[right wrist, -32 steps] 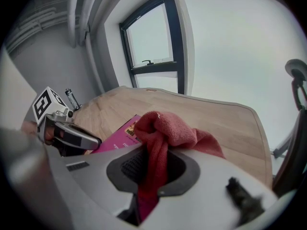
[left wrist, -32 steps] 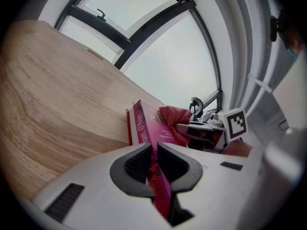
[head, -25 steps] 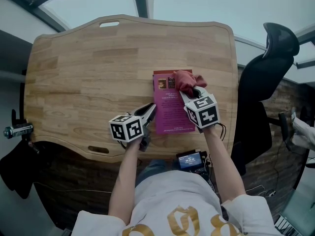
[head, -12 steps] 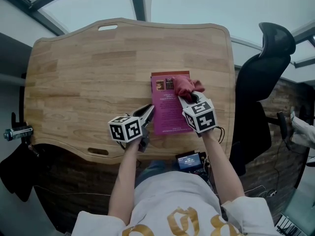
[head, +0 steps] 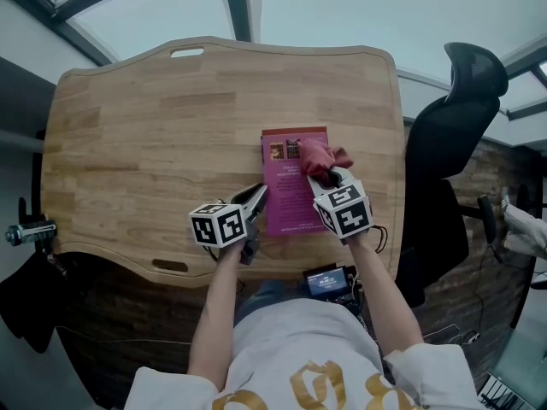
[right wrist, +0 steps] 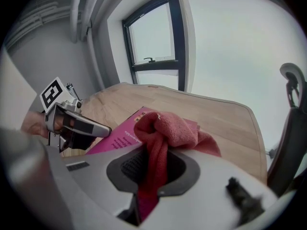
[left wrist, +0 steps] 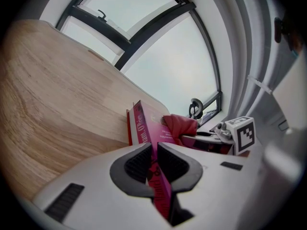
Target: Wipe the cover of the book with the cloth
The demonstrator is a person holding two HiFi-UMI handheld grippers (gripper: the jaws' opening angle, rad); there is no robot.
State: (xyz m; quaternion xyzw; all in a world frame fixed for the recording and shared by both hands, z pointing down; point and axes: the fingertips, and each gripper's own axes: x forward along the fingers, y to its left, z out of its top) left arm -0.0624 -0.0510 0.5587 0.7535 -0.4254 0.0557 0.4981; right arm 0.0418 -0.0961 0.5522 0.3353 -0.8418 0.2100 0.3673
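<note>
A magenta book [head: 289, 186] lies flat on the wooden table [head: 154, 135], right of centre. My left gripper [head: 256, 202] is shut on the book's near left edge [left wrist: 156, 169]. A bunched red cloth [head: 320, 156] rests on the far right part of the cover. My right gripper [head: 326, 178] is shut on that cloth [right wrist: 160, 138], its jaws pinching a fold of it. In the right gripper view the pink cover [right wrist: 120, 138] shows to the left of the cloth, with the left gripper [right wrist: 103, 128] beyond it.
A black office chair [head: 457, 126] stands just off the table's right edge. A small device with a lit screen [head: 329, 280] hangs at the person's waist below the near table edge. Windows lie beyond the table's far edge.
My right gripper has drawn the cloth a little toward me and left along the cover. The left gripper has kept its hold on the book's edge.
</note>
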